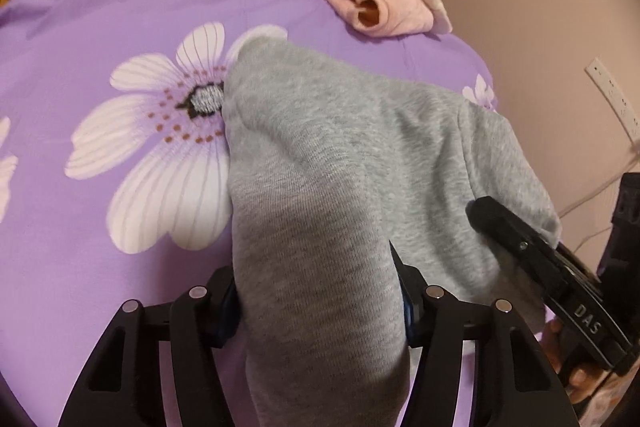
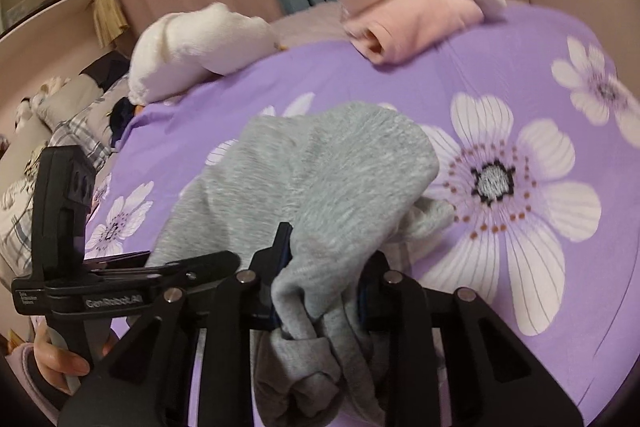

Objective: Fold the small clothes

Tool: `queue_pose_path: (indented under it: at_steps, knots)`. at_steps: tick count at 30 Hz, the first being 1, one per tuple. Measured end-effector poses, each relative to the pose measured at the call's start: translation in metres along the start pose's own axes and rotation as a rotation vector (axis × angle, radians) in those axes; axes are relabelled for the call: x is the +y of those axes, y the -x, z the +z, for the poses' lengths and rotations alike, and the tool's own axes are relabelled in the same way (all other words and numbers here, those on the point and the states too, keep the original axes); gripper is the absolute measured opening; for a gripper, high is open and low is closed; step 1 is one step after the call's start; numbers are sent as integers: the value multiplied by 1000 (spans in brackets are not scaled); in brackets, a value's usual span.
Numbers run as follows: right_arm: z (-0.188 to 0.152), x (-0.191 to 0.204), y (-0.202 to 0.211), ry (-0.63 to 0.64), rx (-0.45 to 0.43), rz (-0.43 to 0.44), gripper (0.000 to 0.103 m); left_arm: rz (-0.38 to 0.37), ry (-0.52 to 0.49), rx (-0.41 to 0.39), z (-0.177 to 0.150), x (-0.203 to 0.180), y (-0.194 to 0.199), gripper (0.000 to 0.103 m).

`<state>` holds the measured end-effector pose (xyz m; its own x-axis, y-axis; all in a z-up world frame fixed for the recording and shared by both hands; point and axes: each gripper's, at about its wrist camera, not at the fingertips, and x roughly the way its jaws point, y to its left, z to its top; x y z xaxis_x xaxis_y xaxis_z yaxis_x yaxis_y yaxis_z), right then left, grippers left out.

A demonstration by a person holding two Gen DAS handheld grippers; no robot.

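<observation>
A grey knit garment (image 1: 320, 155) lies bunched on a purple flowered bed cover (image 1: 100, 27). In the left wrist view my left gripper (image 1: 316, 291) is shut on a fold of it, the cloth filling the gap between the pads and lifted off the bed. My right gripper (image 1: 496, 223) reaches in from the right against the garment's edge. In the right wrist view my right gripper (image 2: 324, 275) is shut on a crumpled bunch of the grey garment (image 2: 328, 179), which hangs below the jaws. My left gripper (image 2: 192, 269) lies at the left, held by a hand (image 2: 56, 359).
A folded pink garment (image 1: 384, 7) with cream cloth sits at the bed's far edge (image 2: 416, 23). A white plush toy (image 2: 200, 47) lies at the back left, plaid pillows (image 2: 48, 147) beyond it. Curtains hang behind. A wall socket (image 1: 612, 95) is at the right.
</observation>
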<state>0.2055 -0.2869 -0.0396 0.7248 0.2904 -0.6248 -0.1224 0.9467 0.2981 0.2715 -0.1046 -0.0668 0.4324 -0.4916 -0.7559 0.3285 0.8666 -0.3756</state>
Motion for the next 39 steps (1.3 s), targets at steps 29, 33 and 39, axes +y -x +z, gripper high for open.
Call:
queue_pose_path:
  at_steps: [29, 33, 39]
  knots:
    - [-78, 19, 9, -242, 149, 91, 60, 176, 2, -30, -71, 50, 84, 67]
    - [-78, 20, 27, -240, 98, 35, 65, 248, -47, -96, -77, 45, 108, 67]
    - [-66, 53, 58, -97, -39, -37, 65, 239, -96, -184, -78, 31, 136, 67]
